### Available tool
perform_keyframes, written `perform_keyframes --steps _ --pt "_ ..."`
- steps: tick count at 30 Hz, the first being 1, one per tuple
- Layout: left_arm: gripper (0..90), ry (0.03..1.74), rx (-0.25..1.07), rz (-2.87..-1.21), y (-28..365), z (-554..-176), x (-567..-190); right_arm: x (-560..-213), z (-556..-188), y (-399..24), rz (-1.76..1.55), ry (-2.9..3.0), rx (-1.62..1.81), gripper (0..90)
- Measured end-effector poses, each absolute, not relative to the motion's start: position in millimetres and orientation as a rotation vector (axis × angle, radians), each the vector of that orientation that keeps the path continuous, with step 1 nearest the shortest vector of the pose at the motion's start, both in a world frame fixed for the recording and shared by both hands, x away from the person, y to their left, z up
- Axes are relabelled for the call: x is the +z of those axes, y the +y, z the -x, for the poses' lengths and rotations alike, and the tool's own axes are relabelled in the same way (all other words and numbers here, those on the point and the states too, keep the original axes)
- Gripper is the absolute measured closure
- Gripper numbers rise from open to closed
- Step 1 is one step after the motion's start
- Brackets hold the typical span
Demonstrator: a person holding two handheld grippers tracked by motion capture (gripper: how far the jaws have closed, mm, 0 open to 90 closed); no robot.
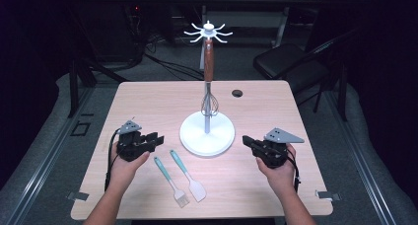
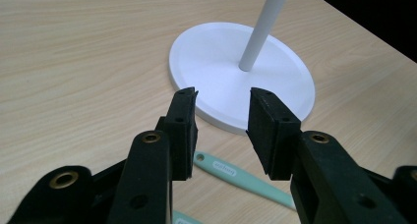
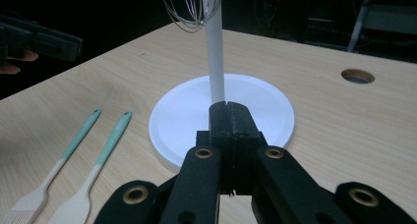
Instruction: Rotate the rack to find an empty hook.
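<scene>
The left claw (image 1: 156,139) is half spread and empty, just above the table (image 1: 148,94). The spatula (image 1: 189,174) and the brush (image 1: 171,181) lie side by side at about 5 o'clock from it, near the white stand (image 1: 207,134). The right claw (image 1: 248,141) is pressed together, holding nothing, at 3 o'clock from the stand. A whisk (image 1: 209,102) hangs on the pole. I think the risk is this: both handles are thin and lie flat and close, so the left claw may push one away, or pinch both.

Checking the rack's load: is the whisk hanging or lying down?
Hanging: the whisk dangles wires-down from the rack's top hooks, clear of the base.
</scene>
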State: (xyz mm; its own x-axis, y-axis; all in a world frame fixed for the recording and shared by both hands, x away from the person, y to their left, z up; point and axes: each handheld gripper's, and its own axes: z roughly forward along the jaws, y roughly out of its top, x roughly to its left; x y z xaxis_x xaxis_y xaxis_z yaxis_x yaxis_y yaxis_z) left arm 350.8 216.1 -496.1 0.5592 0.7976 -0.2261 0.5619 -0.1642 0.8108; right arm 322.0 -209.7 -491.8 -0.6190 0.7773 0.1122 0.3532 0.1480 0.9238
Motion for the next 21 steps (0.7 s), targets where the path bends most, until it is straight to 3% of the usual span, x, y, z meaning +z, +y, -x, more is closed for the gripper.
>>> perform_keyframes --steps 8,21 --pt "60.4 1.13 0.323 -1.85 228 -348 -506 -475 -323 -212 -1.042 2.022 1.531 90.0" --pt "59.9 1.147 0.307 -1.842 233 -345 -511 -402 -344 -206 -0.926 1.987 1.578 90.0"
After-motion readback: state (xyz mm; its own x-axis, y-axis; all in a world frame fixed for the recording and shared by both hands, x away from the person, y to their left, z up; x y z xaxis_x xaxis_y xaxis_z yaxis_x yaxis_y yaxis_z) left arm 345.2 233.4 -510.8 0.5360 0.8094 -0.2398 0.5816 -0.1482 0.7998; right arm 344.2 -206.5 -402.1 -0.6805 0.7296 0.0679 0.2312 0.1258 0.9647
